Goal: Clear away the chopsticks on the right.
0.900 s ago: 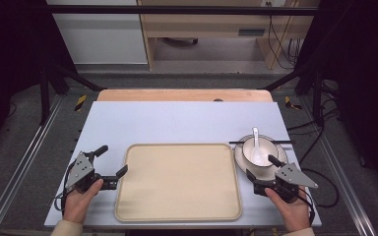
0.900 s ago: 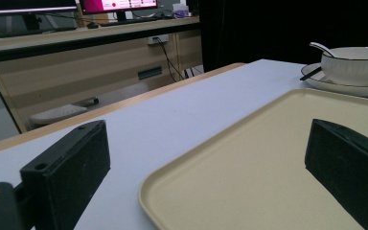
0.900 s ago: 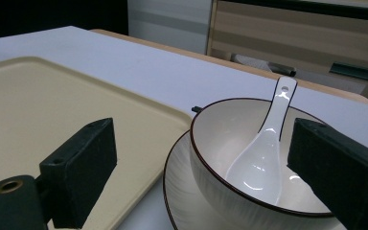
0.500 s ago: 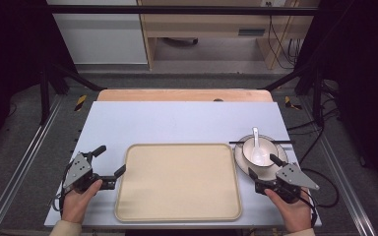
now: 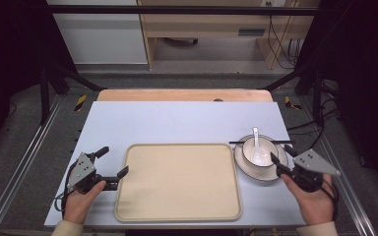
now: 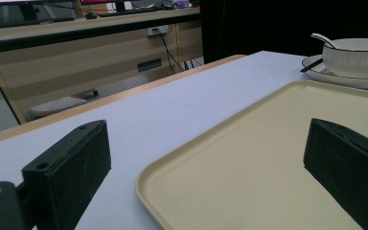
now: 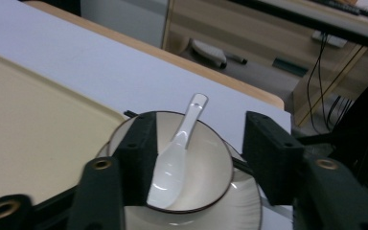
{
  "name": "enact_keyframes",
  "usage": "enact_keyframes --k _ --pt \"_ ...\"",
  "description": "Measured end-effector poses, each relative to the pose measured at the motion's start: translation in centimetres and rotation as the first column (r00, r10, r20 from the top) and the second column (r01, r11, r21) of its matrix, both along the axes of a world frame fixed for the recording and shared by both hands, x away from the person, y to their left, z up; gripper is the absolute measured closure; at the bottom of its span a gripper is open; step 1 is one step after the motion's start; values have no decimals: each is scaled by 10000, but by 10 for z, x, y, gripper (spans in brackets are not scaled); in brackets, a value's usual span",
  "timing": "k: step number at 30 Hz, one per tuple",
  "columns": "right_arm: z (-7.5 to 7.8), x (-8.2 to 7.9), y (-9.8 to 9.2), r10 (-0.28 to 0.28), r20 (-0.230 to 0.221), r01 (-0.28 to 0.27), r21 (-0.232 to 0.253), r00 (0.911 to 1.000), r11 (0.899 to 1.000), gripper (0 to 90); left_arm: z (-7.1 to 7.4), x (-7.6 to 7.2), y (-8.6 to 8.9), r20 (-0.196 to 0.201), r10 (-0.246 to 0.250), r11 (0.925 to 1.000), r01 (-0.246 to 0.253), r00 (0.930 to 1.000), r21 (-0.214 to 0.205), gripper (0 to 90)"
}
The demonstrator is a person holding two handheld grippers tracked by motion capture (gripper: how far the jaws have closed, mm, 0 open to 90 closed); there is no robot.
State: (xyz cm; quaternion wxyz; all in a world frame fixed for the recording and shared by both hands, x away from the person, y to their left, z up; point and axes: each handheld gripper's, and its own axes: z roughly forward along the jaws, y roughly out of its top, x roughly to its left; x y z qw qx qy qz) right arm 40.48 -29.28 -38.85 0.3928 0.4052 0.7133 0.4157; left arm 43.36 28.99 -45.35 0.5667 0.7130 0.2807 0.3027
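On the pale blue-grey table [image 5: 177, 120] there is one beige tray [image 5: 178, 181], one white plate [image 5: 246, 167] with a dark rim, one white bowl [image 5: 257, 152] standing on that plate, one white spoon [image 5: 256, 142] lying in the bowl with its handle over the far rim, and one pair of black chopsticks [image 5: 260, 142] laid across the plate's far edge. Two hands each hold a gripper.

The left gripper [image 5: 112, 163] sits just beside the tray's left edge, its jaws spread wide. The left hand [image 5: 81, 199] grips it from below. The right gripper [image 5: 279, 161] is at the plate's near right side, jaws spread apart, held by the right hand [image 5: 315, 199].

The left gripper view shows one jaw over the bare table and the other over the tray [image 6: 268, 163], so the tray's rim lies between them; whether either jaw touches the rim cannot be told. It also shows the bowl [image 6: 354, 55] and plate [image 6: 316, 67] from the side, far off.

The right gripper view looks down into the bowl [image 7: 206, 158], where the spoon [image 7: 175, 153] rests. One jaw appears over the bowl's left side and the other beyond its right rim; contact cannot be judged.

The chopsticks are mostly hidden behind the bowl in the gripper views. The tray is cut off in both.
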Motion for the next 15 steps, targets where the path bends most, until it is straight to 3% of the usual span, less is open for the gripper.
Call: enact_keyframes --k 3,6,7,8,10,11,13,15 --pt "11 21 -18 -99 -372 90 -231 9993 9997 611 0 0 0 -16 19 10000 -19 10000 21 22" --pt "12 48 -35 -278 -1196 248 -270 9924 9993 690 -1 1 -1 -40 23 10000 -23 10000 22 23" --pt "9 67 -44 -507 -1760 453 -345 9831 9984 724 -1 1 -1 -42 13 10000 -13 10000 58 24" --pt "9 67 -44 -507 -1760 453 -345 9831 9984 724 -1 1 -1 -42 13 10000 -13 10000 58 24" --pt "3 84 -51 -614 -2260 548 -355 9722 9979 768 -1 1 -1 -91 -11 10000 12 10000 95 25" --pt "-4 98 -56 -729 -2637 632 -449 9618 9970 814 -1 1 -1 -96 -20 9999 21 10000 115 26" --pt "-7 103 -57 -745 -2770 665 -384 9580 9971 836 -1 1 -1 -101 -17 9999 18 9999 112 28" --pt "-18 121 -61 -841 -3276 738 -439 9411 9963 891 -2 1 -2 -119 -45 9998 47 9999 168 31"
